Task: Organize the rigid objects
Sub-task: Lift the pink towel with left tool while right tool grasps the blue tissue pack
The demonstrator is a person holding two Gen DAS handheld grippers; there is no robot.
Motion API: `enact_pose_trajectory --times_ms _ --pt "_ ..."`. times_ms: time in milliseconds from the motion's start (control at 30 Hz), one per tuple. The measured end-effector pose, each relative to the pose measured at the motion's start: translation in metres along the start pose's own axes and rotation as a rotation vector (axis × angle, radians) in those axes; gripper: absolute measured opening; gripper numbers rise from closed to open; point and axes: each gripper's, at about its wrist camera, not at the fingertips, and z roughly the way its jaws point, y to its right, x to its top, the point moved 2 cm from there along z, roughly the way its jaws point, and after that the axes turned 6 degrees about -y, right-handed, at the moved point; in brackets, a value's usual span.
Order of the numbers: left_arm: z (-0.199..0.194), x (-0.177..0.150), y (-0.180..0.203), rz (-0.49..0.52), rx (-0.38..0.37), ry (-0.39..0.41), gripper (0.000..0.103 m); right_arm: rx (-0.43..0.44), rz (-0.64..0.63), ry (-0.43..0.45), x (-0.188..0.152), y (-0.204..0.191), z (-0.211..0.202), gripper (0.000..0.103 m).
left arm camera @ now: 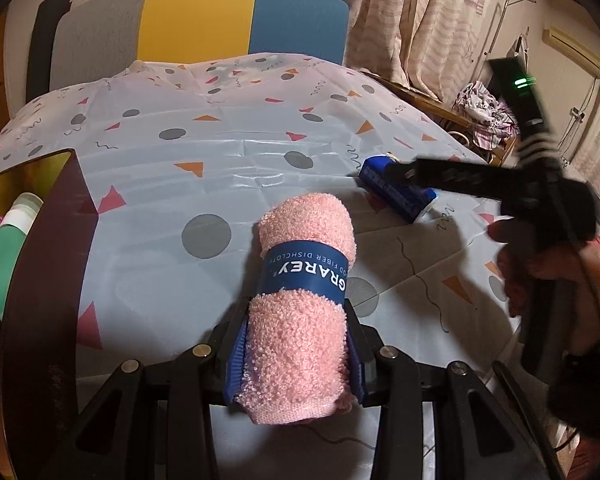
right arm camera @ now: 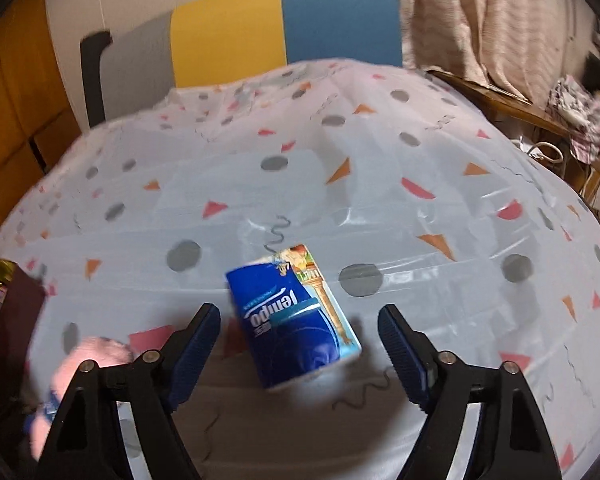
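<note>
The left gripper (left arm camera: pixel 296 356) grips a rolled pink cloth (left arm camera: pixel 300 300) between its fingers, low centre of frame. The right gripper (right arm camera: pixel 300 356) stands open over the surface (right arm camera: pixel 420 208), a blue tissue pack (right arm camera: pixel 296 316) lying untouched between its fingers.

Dim warm light, soft shadows, fisheye-bent edges; right view motion-blurred.

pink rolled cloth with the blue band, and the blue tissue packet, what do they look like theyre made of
Pink rolled cloth: looks like soft looped terry, fuzzy and matte; its blue paper-like band reads "fiber dishcloth". The left gripper squeezes it.

Blue tissue packet: seems a thin glossy plastic wrap with printed artwork and a sheen, probably soft paper inside. It lies on the patterned tablecloth, which looks like shiny creased plastic.
</note>
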Motion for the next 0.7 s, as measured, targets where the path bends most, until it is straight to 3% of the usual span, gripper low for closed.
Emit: enact_pose_trajectory --times_ms 67,200,400,700 --pt "0.000 0.000 -0.001 -0.001 -0.003 0.002 0.041 -0.002 -0.005 -0.017 -0.002 0.000 0.011 0.064" --pt "0.001 -0.001 -0.001 -0.004 -0.011 0.004 0.041 0.030 0.010 0.000 -0.007 0.000 0.011 0.055" --pt "0.001 0.000 -0.001 -0.007 -0.015 0.003 0.041 0.061 0.053 0.012 -0.026 -0.003 -0.007 0.054" --pt "0.001 0.001 -0.003 -0.015 -0.026 0.001 0.041 0.100 0.219 0.032 -0.104 -0.017 -0.060 0.054"
